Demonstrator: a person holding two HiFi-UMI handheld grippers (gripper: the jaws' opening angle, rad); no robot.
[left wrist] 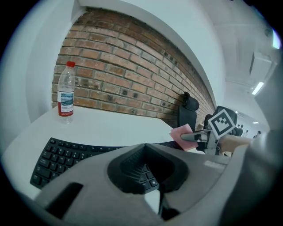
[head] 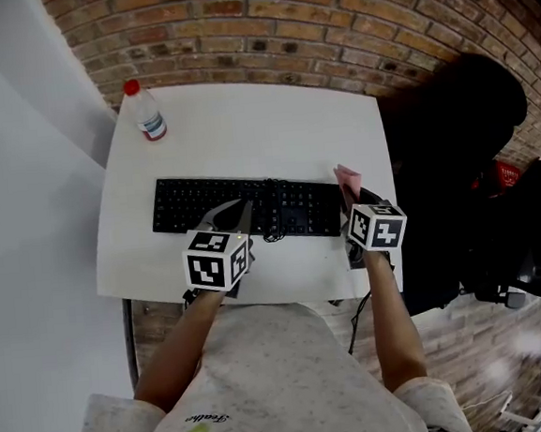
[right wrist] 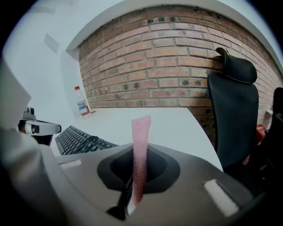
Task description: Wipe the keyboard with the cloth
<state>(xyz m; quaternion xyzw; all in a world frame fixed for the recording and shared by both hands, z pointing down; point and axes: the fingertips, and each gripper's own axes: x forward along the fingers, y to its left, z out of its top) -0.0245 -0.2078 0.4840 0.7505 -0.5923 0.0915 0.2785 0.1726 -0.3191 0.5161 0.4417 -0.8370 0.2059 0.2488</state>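
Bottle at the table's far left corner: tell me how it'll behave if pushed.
The bottle is tall, narrow and upright, so a high push would probably tip it, and its round body would likely roll. It stands near the table's corner, so it might go off the edge. Fill level unclear, so weight is uncertain.

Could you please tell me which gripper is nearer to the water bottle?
Left. The left gripper is over the keyboard's middle; the right gripper, gripping the pink cloth, is at its right end, farther from the water bottle.
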